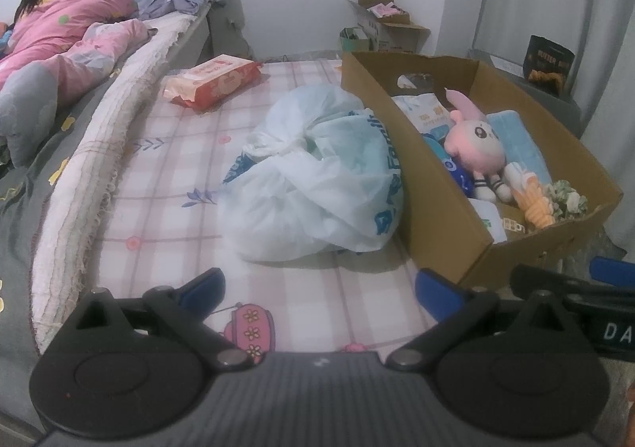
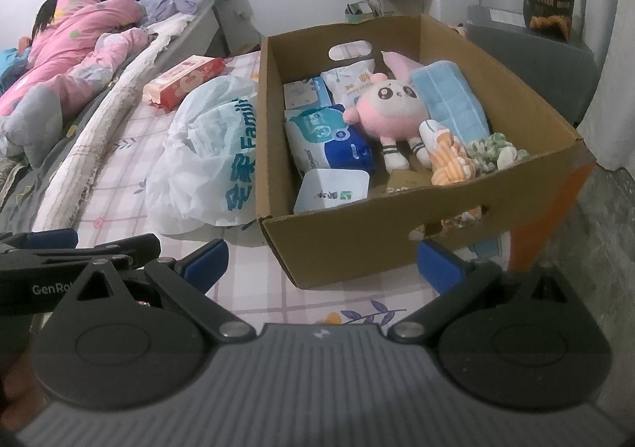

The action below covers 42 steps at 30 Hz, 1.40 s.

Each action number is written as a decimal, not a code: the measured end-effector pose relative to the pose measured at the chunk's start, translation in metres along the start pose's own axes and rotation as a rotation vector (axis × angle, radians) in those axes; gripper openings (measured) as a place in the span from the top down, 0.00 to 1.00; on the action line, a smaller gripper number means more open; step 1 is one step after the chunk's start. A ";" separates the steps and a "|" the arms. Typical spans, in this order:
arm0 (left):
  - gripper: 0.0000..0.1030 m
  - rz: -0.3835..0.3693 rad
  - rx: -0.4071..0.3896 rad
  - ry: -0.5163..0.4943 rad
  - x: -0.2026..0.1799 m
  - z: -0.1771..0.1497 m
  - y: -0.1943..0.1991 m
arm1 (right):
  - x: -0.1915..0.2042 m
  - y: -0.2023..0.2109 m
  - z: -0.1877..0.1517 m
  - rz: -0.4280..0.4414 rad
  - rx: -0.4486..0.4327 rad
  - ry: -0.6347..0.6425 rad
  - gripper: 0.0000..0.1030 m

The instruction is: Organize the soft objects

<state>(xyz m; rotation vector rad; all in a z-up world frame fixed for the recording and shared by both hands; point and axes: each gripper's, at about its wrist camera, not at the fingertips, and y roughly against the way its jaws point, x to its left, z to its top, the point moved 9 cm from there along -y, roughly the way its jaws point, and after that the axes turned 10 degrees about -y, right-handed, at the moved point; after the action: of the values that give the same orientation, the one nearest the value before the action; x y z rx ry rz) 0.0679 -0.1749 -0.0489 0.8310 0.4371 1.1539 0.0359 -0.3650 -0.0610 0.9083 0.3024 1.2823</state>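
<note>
A brown cardboard box (image 2: 357, 236) (image 1: 436, 209) stands on the checked bedsheet. Inside lie a pink plush rabbit (image 2: 387, 109) (image 1: 474, 147), a folded blue cloth (image 2: 450, 93), an orange striped soft toy (image 2: 448, 161), a green-white scrunchie (image 2: 496, 147) and several wipe packs (image 2: 333, 137). A crumpled white plastic bag (image 1: 317, 173) (image 2: 206, 153) leans on the box's left wall. A red tissue pack (image 1: 212, 79) (image 2: 184, 81) lies farther back. My left gripper (image 1: 319, 294) hovers open in front of the bag. My right gripper (image 2: 321, 262) is open before the box's near wall. Both hold nothing.
A person in pink clothes (image 1: 59, 34) lies on a higher bed at the left, with a rolled white blanket (image 1: 99, 153) along its edge. Smaller cardboard boxes (image 1: 381, 26) stand by the far wall. A grey stand with a dark bag (image 2: 549, 8) is right of the box.
</note>
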 end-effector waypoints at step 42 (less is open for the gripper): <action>0.01 0.000 0.012 -0.001 0.000 0.000 -0.003 | -0.001 -0.003 -0.002 0.006 0.017 -0.009 0.01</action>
<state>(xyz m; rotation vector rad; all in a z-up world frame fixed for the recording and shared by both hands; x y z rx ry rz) 0.0697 -0.1759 -0.0511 0.8420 0.4438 1.1519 0.0366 -0.3653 -0.0647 0.9302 0.3040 1.2824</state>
